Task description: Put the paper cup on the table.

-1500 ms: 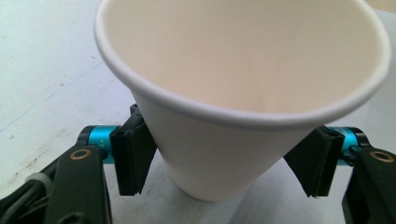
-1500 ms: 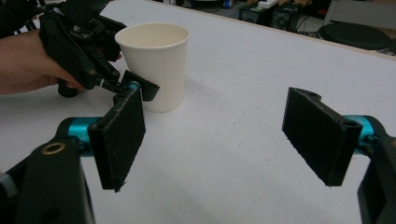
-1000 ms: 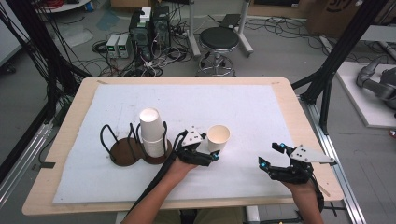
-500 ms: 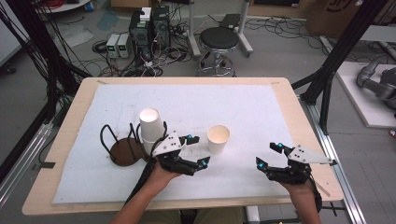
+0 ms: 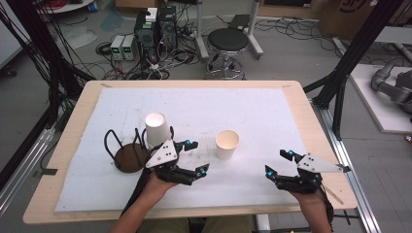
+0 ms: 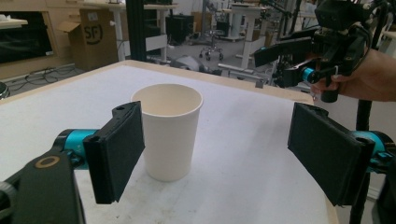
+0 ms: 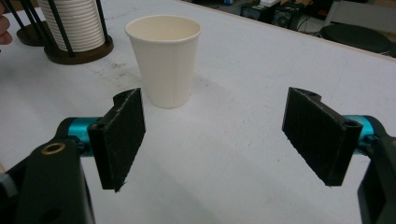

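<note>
A white paper cup (image 5: 227,144) stands upright and open-topped on the white mat, right of centre. My left gripper (image 5: 198,156) hovers just left of it, apart from it; its jaws have just been closing a little, with nothing between them. In the left gripper view the cup (image 6: 168,130) stands beyond the open left gripper (image 6: 217,149). My right gripper (image 5: 277,163) rests open near the front right edge, pointed at the cup (image 7: 164,60), which stands well ahead of the right gripper (image 7: 215,135).
A stack of upside-down paper cups (image 5: 157,129) sits in a black wire holder, beside a second holder (image 5: 128,156) on a brown base, left of my left hand. The wooden table (image 5: 301,104) borders the mat. A stool (image 5: 227,41) stands beyond the far edge.
My left gripper has drawn back leftward and toward the front edge, away from the cup, which now stands alone. The right gripper has stayed put.
</note>
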### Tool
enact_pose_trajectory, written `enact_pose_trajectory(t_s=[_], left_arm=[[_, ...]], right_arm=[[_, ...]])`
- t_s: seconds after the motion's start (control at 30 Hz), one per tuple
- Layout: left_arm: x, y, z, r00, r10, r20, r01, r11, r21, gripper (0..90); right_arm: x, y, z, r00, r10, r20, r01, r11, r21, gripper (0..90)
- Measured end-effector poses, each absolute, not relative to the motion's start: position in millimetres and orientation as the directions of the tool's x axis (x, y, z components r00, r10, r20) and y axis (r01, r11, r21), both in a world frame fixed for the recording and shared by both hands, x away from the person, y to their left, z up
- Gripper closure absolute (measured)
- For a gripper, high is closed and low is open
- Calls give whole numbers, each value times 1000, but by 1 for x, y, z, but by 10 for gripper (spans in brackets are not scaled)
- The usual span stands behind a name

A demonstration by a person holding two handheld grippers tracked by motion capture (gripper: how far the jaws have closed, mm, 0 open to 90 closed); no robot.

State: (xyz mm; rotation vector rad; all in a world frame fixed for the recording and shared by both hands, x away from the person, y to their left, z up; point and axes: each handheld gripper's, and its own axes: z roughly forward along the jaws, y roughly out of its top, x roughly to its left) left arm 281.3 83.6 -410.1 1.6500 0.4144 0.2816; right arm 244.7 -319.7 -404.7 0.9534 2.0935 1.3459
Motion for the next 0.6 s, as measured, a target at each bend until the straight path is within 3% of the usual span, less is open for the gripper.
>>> enact_pose_trajectory(t_s=[0.6], left_arm=[[277, 100, -416, 899, 435, -41, 96, -104, 990, 188]], right_arm=[[239, -320, -403, -634, 773, -21, 300, 271, 915, 218]])
